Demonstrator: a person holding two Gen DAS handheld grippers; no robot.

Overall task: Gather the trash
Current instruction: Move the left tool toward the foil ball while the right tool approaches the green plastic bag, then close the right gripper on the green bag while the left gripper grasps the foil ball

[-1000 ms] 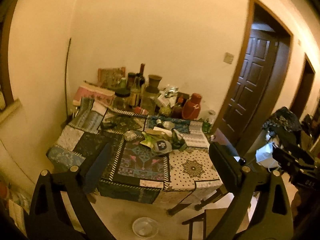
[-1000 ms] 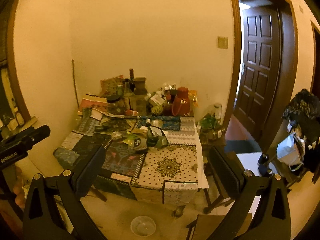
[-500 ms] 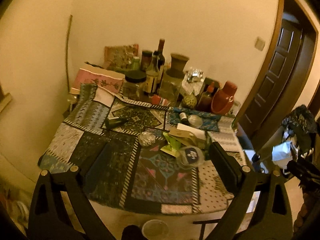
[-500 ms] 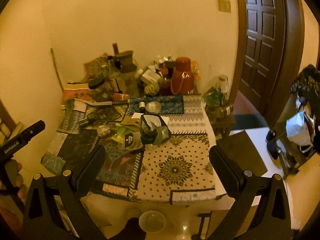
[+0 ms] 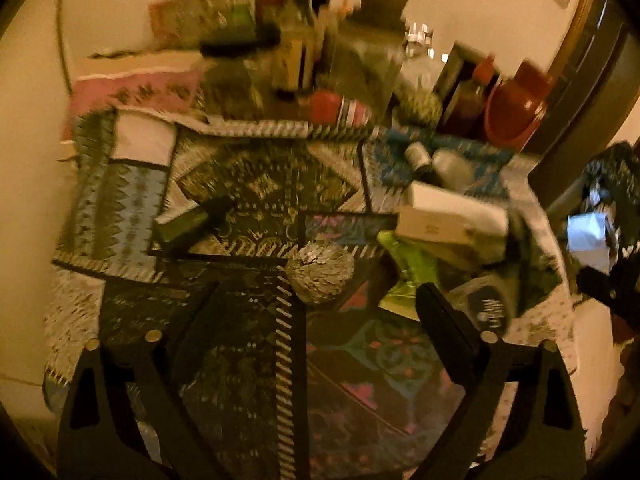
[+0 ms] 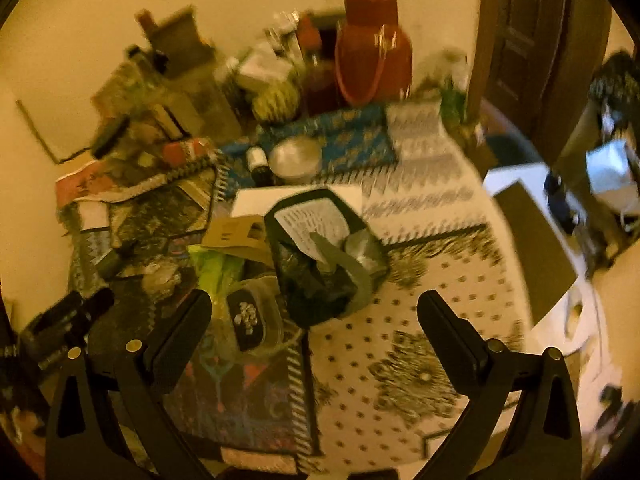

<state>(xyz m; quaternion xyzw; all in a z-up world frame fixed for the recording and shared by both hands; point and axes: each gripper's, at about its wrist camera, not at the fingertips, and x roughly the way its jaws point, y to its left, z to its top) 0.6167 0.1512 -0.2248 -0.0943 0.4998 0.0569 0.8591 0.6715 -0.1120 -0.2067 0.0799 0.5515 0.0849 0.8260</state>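
Foil ball [image 5: 320,274] round, no long axis; left hand-held gripper [image 5: 316,312] closing, empty; right hand-held gripper [image 6: 314,312] wide apart.

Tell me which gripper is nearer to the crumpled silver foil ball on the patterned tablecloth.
Left. The left gripper, jaws closing with nothing between them, hovers right over the crumpled silver foil ball. The right gripper hovers further right, by the black bag.

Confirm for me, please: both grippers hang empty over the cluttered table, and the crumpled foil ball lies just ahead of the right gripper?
Not quite: the foil ball lies just ahead of the left gripper, as the left wrist view shows. Its jaws are closing, with nothing between them. The right gripper is empty too, over the table.
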